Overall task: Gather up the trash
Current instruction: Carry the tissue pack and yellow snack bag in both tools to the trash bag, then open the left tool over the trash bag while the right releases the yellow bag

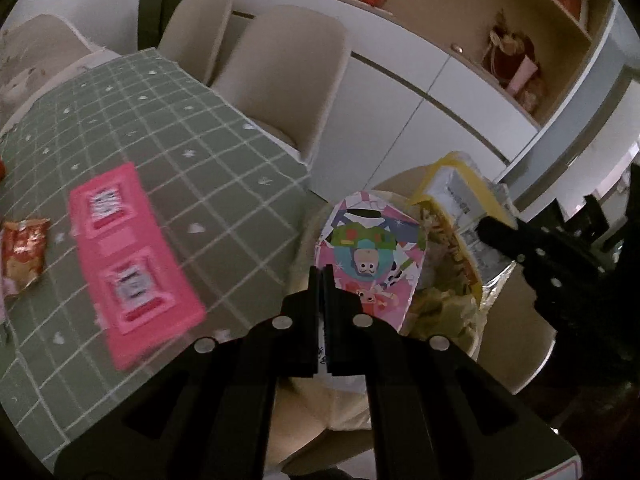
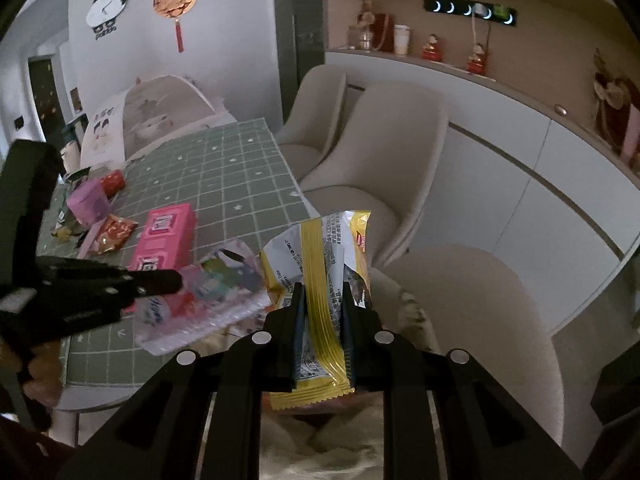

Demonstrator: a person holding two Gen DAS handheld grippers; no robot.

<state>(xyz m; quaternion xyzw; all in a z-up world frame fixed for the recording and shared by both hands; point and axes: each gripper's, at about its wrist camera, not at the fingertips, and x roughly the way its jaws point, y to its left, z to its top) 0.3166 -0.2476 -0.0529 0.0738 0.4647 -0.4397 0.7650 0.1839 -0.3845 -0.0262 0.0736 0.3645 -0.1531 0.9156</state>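
**Dining table, pickup partway done**

Both tools loaded, I judge. Left gripper [image 1: 322, 276] is pinched nearly closed on a cartoon-print wrapper [image 1: 370, 256], held off the table edge. Right gripper [image 2: 322, 292] clamps a yellow chip bag [image 2: 320, 264], jaws narrowed onto its seam. Bag probably open; view is poor. Left on the green checked tablecloth [image 1: 180, 120]: pink box [image 1: 128, 256], red-orange snack packet [image 1: 24, 256], more litter farther back.
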